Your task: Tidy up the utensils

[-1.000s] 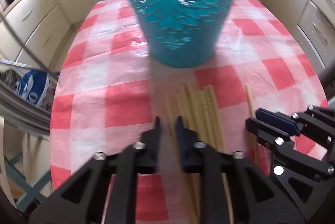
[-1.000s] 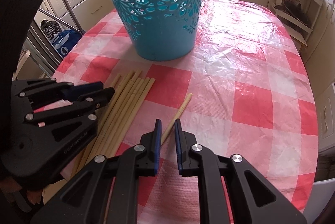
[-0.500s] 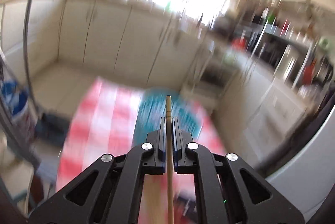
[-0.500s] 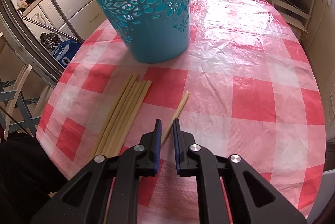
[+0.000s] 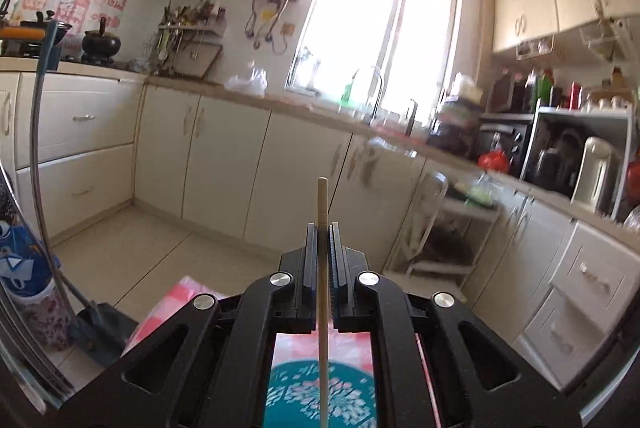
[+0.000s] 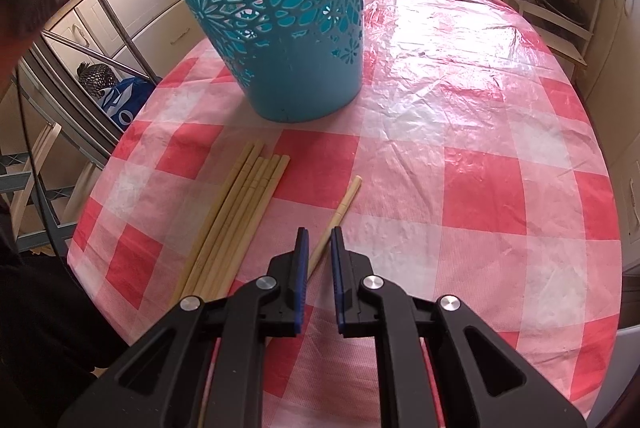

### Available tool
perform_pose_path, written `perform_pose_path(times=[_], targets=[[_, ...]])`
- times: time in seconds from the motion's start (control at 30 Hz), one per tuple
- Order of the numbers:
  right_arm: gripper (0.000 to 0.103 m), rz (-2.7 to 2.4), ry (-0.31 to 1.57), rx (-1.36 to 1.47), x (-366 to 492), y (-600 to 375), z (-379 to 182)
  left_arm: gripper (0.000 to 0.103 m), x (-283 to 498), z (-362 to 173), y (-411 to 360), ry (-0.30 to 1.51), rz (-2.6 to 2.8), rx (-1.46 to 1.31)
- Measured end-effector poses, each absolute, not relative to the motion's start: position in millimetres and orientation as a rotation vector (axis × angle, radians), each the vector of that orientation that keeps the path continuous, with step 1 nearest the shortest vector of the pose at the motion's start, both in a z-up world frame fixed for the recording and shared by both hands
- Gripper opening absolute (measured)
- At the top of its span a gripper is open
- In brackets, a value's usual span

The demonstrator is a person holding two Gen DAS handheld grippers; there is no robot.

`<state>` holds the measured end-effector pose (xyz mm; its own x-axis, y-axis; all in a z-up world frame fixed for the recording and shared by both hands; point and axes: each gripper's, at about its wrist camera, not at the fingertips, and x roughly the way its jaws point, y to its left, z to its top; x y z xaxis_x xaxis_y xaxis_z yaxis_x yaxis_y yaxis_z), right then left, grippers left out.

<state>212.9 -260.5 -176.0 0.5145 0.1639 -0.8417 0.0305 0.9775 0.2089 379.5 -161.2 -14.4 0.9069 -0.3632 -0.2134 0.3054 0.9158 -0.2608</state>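
You have one perforated teal plastic basket, about seven pale wooden chopsticks bundled, one lying apart, one gripped

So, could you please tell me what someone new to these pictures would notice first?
Probably the teal cut-out basket standing at the far side of the red-and-white checked tablecloth. In front of it lies a bundle of chopsticks, with one stray chopstick apart to their right, its near end between the right gripper's slightly parted fingers. In the left wrist view, the left gripper is shut on a single chopstick above the basket.
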Motion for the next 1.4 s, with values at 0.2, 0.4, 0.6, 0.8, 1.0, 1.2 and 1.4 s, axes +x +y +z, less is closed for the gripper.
perform_pose_path(times=[0.2,0.4,0.6,0.8,1.0,1.2,1.4], targets=[[0.011,0.082,1.03,0.208,213,-261,-176,0.005,378,-54,-169,0.359,-0.348,-0.137],[0.011,0.083,1.029,0.197,213,-260,-176,0.037,356,-69,-148,0.456,-0.344,-0.073],[0.011,0.095,1.043,0.263,209,-272,-176,0.085,318,-63,-83,0.415,-0.23,-0.127],[0.011,0.034,1.058,0.188,211,-259,-173,0.087,315,-59,-42,0.462,-0.234,-0.23],[0.01,-0.042,1.064,-0.018,210,-228,-172,0.087,322,-62,-23,0.505,-0.244,-0.297],[0.005,0.018,1.03,0.394,181,-284,-149,0.087,333,-66,4,0.553,-0.22,-0.399],[0.005,0.109,0.78,0.596,175,-310,-65,0.087,336,-69,28,0.572,-0.201,-0.483]])
